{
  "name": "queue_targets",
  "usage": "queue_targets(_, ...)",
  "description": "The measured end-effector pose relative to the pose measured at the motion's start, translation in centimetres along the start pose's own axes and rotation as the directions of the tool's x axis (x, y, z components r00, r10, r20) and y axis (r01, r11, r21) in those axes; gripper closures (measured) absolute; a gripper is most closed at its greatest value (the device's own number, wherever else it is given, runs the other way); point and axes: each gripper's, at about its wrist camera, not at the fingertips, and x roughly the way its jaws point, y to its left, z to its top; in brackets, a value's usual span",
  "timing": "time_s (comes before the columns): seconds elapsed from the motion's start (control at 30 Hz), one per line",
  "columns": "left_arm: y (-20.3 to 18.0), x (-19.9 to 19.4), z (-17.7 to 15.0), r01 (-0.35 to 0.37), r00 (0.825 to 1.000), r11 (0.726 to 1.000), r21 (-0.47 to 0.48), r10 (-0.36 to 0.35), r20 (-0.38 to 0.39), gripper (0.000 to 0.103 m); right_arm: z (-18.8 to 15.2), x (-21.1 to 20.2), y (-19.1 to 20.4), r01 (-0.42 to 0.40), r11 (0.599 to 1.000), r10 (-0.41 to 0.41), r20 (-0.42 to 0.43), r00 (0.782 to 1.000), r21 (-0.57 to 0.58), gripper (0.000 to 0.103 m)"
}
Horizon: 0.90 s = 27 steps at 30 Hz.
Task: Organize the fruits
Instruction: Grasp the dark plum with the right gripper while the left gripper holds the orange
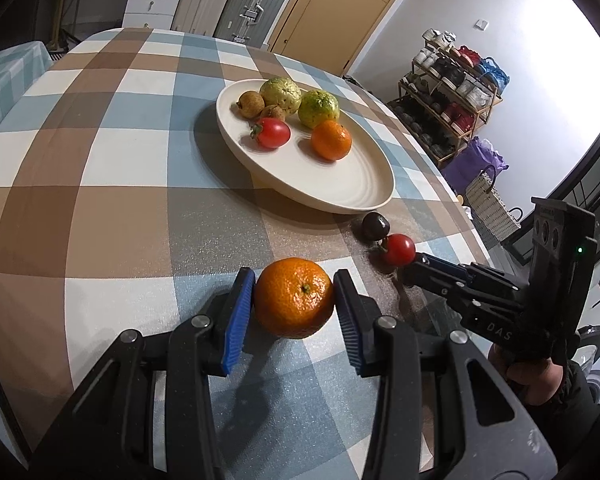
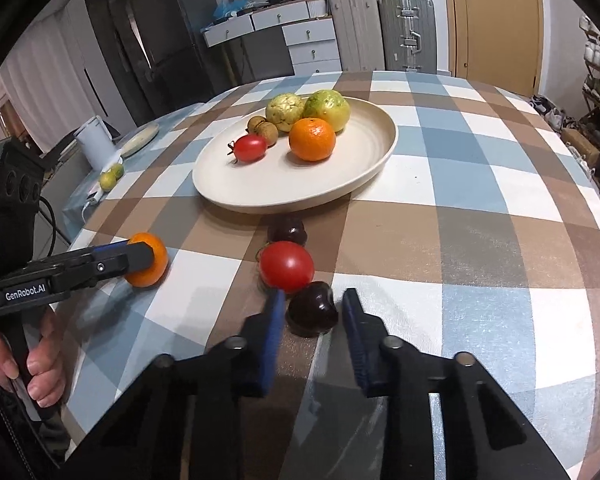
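My left gripper (image 1: 294, 298) is shut on a mandarin (image 1: 293, 297) that rests low on the checked tablecloth; it also shows in the right wrist view (image 2: 150, 270). My right gripper (image 2: 310, 308) is open around a dark cherry (image 2: 313, 307), with gaps on both sides. A red cherry tomato (image 2: 286, 266) lies just beyond it, then a second dark cherry (image 2: 287, 230). The cream plate (image 2: 364, 172) holds a mandarin (image 2: 312, 139), a tomato (image 2: 251, 148), two green guavas (image 2: 326, 109) and two brown longans (image 2: 265, 128).
The round table's edge (image 1: 452, 184) curves close on the right in the left wrist view. A shoe rack (image 1: 448, 92) and bags stand beyond it. A side table with a white jug (image 2: 96, 142) and green citrus sits at the left in the right wrist view.
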Motion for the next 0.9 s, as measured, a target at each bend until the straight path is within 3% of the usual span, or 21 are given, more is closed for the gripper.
queue_targets(0.33, -0.6, -0.3, 0.6, -0.025, 1.000, 1.000, 0.019, 0.025, 0.008, 0.065, -0.6, -1.5, -0.6, -0.050, 0.998, 0.048, 0.064, 0.997, 0.028, 0.078)
queue_targets(0.9, -1.8, -0.3, 6.7, -0.068, 0.995, 0.995, 0.073, 0.063, 0.074, 0.065, 1.2, -3.5, -1.9, -0.120, 0.991, 0.111, 0.154, 0.982, 0.051, 0.078)
